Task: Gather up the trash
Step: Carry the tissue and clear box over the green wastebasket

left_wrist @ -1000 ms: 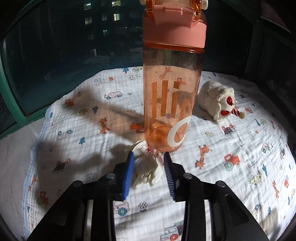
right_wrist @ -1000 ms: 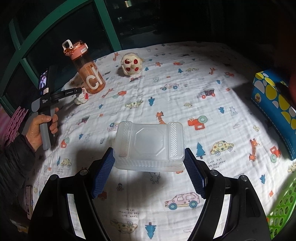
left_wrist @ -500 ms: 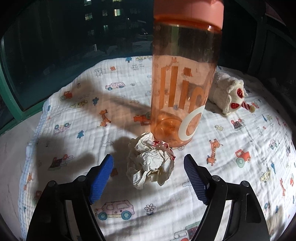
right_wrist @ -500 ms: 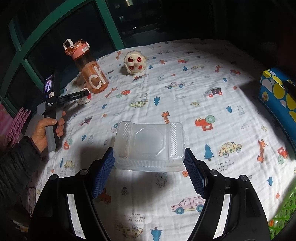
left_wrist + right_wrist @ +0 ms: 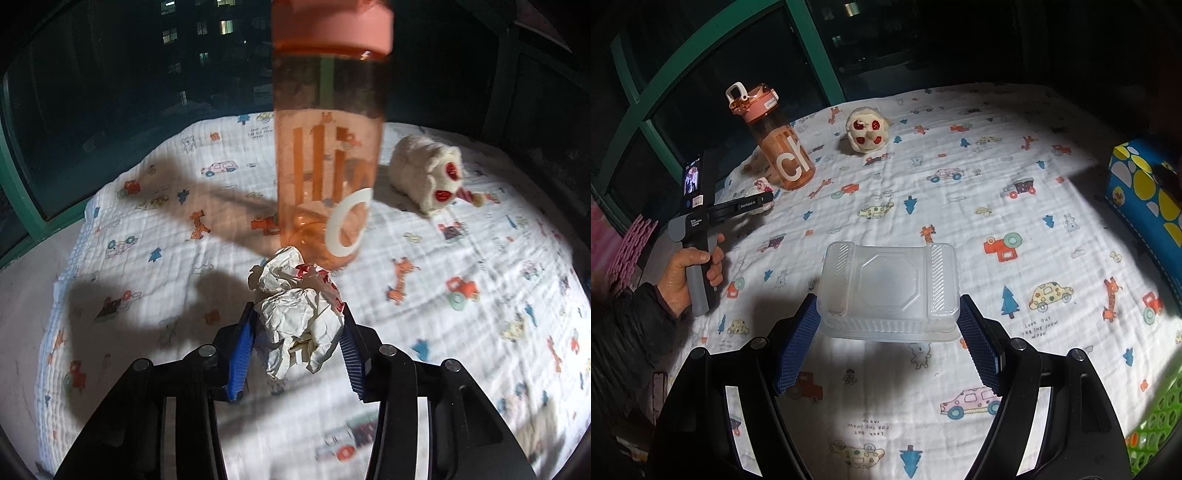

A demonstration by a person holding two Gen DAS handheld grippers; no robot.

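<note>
Left gripper (image 5: 297,345) fingers are closing, pinching the crumpled paper (image 5: 297,314) for collection; right gripper (image 5: 886,339) fingers clamp the plastic container (image 5: 890,291), lifted clear.

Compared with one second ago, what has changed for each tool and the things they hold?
The left tool opened wide around the crumpled paper half a second ago and is closing again now, with the paper between its pads. The right tool still holds the clear plastic box as before. The orange bottle and the plush toy stayed in place.
</note>
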